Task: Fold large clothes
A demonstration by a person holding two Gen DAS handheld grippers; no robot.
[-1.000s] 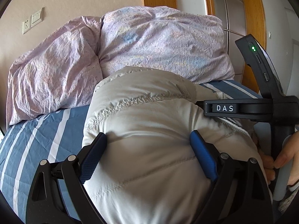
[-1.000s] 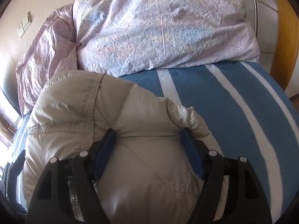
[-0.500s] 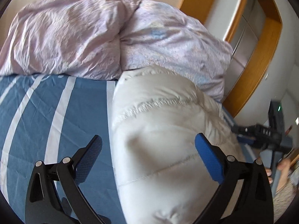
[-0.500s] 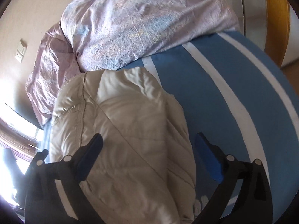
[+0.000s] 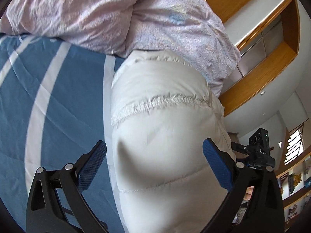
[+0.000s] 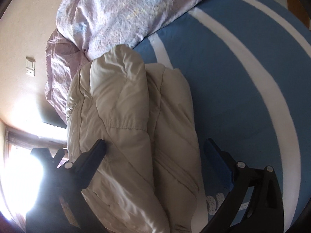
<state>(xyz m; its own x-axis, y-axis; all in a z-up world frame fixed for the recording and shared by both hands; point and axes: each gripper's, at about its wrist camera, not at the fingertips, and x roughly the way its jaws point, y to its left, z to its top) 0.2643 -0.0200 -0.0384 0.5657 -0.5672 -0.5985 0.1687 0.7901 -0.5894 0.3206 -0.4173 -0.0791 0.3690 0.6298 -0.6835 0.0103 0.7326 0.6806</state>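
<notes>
Puffy pale jacket [image 5: 165, 139] lies bundled on the bed [image 5: 58, 97], its far end against the lilac duvet [image 5: 116, 15]. Left hand-held gripper [image 5: 154, 162] spread wide, gripping nothing; right hand-held gripper [image 6: 155, 160] the same over the jacket. Likely light, soft, springy, slick-shelled; best pinched at a stitched seam or hem. Striped blue sheet, wooden frame [image 5: 252, 77], bright window.

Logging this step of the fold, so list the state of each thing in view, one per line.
Jacket: folded into a puffy bundle, lying on the bed, held by neither claw.
Left claw: open, jaws spread wide over the jacket.
Right claw: open, nothing gripped.
Quilt: crumpled, heaped at the head of the bed.
Sheet: spread flat, blue with white stripes.
</notes>
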